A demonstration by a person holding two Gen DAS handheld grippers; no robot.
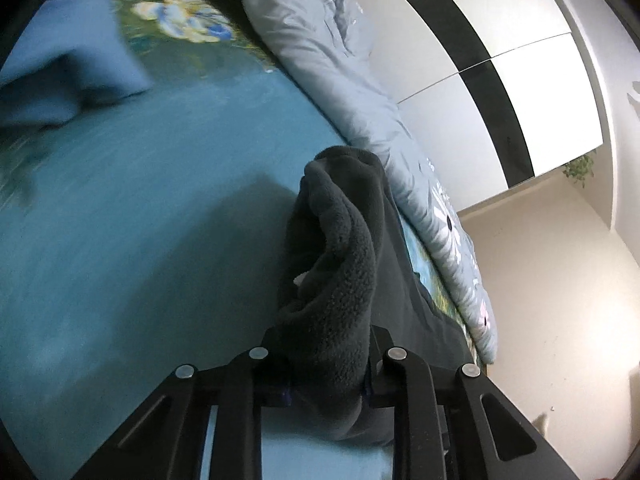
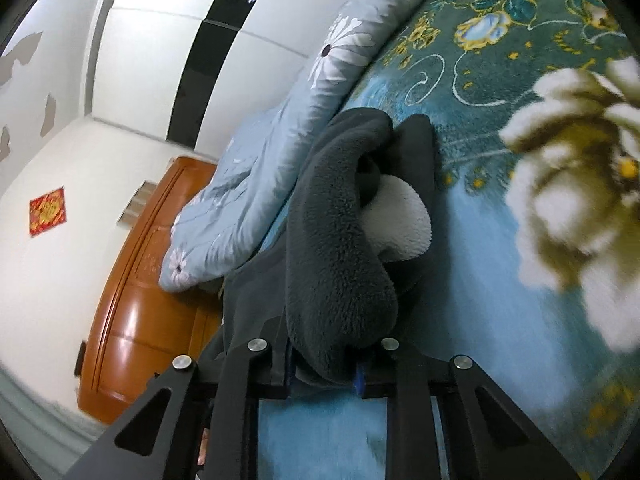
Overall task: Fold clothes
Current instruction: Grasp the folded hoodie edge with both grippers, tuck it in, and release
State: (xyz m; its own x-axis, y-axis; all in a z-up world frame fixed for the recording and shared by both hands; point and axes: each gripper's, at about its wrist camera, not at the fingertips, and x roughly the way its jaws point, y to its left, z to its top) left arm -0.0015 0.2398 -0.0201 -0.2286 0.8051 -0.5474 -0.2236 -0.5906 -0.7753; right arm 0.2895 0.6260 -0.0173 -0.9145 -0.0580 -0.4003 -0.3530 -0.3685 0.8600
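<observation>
Dark fleece garment [image 1: 332, 264], frame centre: left gripper [image 1: 326, 376] and right gripper [image 2: 324, 364] each clamp it; teal floral blanket [image 2: 500, 208] beneath.

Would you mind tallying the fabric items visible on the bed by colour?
Dark grey fleece garment, clamped in both the left gripper and right gripper: 1
Blue garment: 1
Pale blue floral quilt: 1
Teal floral blanket: 1
Total: 4

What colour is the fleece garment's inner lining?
White, inside the dark grey fleece garment; the lining shows best in the right wrist view.
</observation>
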